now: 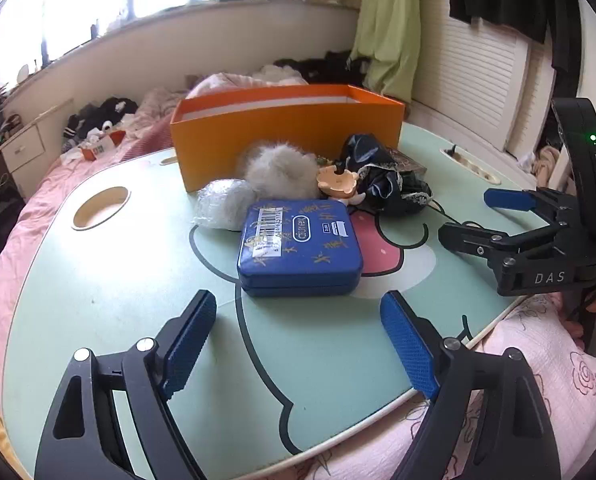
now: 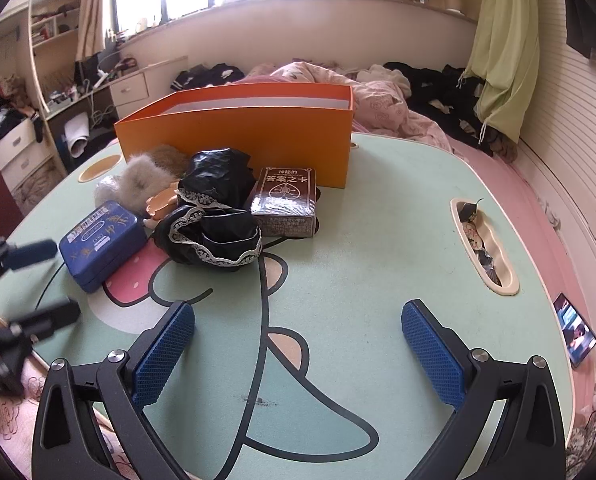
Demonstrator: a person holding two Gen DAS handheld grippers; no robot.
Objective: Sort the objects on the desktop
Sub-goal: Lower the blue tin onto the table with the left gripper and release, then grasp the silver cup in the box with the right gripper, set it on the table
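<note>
A blue tin (image 1: 300, 246) with a barcode label lies flat on the green cartoon table (image 1: 118, 280), just ahead of my left gripper (image 1: 298, 308). That gripper is open, with only bare table between its fingers. Behind the tin sit a wrapped white ball (image 1: 222, 204), a grey fluffy ball (image 1: 280, 170), a peach clip (image 1: 338, 184) and a black lace cloth (image 1: 382, 176). The open orange box (image 1: 286, 136) stands at the back. My right gripper (image 2: 298, 308) hovers open over the near table, holding nothing. A brown card box (image 2: 286, 202) rests beside the cloth.
The table sits on a pink bed. It has a round cup hole (image 1: 102, 208) at the left and a long slot (image 2: 484, 248) holding small items at the right. A lit phone (image 2: 576, 332) lies off the table's right edge. Clothes are piled behind.
</note>
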